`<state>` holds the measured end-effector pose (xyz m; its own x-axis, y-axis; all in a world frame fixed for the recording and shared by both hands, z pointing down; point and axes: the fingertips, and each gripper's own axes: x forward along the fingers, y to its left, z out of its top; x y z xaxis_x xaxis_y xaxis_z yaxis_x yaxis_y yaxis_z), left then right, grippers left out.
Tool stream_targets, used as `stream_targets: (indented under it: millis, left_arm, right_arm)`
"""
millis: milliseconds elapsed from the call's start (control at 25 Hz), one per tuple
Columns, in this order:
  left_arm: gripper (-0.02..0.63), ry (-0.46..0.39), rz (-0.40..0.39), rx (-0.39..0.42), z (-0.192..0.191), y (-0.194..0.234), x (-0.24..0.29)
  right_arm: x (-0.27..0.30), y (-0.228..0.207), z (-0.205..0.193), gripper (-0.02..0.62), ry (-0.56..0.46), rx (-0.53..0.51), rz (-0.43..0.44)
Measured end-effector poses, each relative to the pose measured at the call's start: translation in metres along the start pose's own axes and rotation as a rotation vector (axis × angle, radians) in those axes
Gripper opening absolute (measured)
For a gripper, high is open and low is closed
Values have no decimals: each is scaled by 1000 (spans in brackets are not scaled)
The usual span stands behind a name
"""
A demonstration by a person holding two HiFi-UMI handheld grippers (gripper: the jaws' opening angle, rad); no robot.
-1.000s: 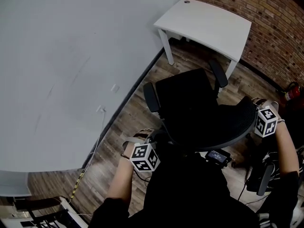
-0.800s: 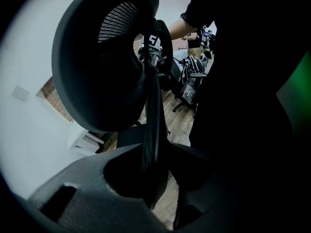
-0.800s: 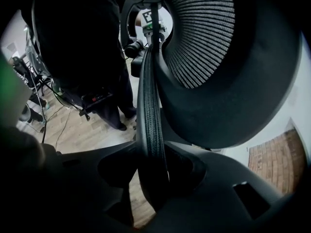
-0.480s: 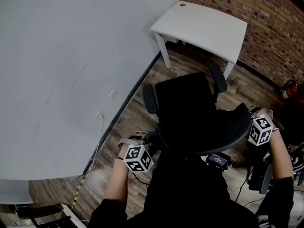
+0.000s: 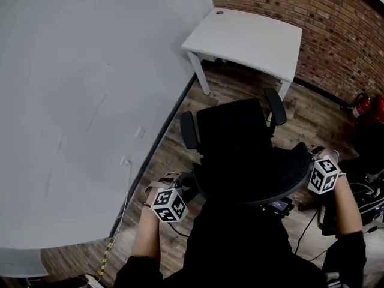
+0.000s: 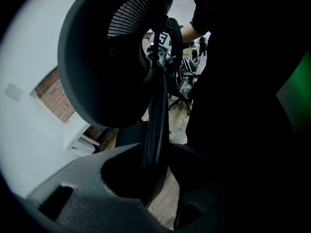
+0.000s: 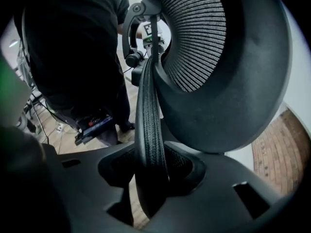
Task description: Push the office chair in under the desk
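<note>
The black office chair [image 5: 231,131] stands on the wood floor, its seat facing the white desk [image 5: 246,38] at the back and still out in front of it. Its mesh backrest [image 5: 252,176] curves just below me. My left gripper [image 5: 187,183] is shut on the backrest's left rim, and the left gripper view shows that rim [image 6: 156,110] pinched in the jaws [image 6: 153,164]. At the backrest's right end my right gripper [image 5: 309,156] is shut too, its jaws [image 7: 150,174] clamped on the ribbed rim [image 7: 148,106].
A grey wall [image 5: 72,101] runs along the left, with a socket and a cable [image 5: 126,161] near its foot. A brick wall [image 5: 300,5] stands behind the desk. Red extinguishers [image 5: 363,105] and dark gear with cables [image 5: 360,203] lie to the right.
Both hands and the chair have moved a little across the floor together, toward the desk. Both grips on the backrest look unchanged.
</note>
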<state>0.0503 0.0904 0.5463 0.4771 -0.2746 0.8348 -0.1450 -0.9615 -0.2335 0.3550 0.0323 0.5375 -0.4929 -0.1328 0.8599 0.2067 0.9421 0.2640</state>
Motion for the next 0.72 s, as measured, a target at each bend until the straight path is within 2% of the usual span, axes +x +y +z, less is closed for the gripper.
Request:
stream_targets:
  millis: [400,720]
  left_arm:
    - [160,-25,-49,66,-40,28,-11]
    - [172,-19,-35,99,-62,67,-12]
  right_arm:
    - [19,2,38,153,8,98,-105]
    - [32,-15,57,158,13,150,-158]
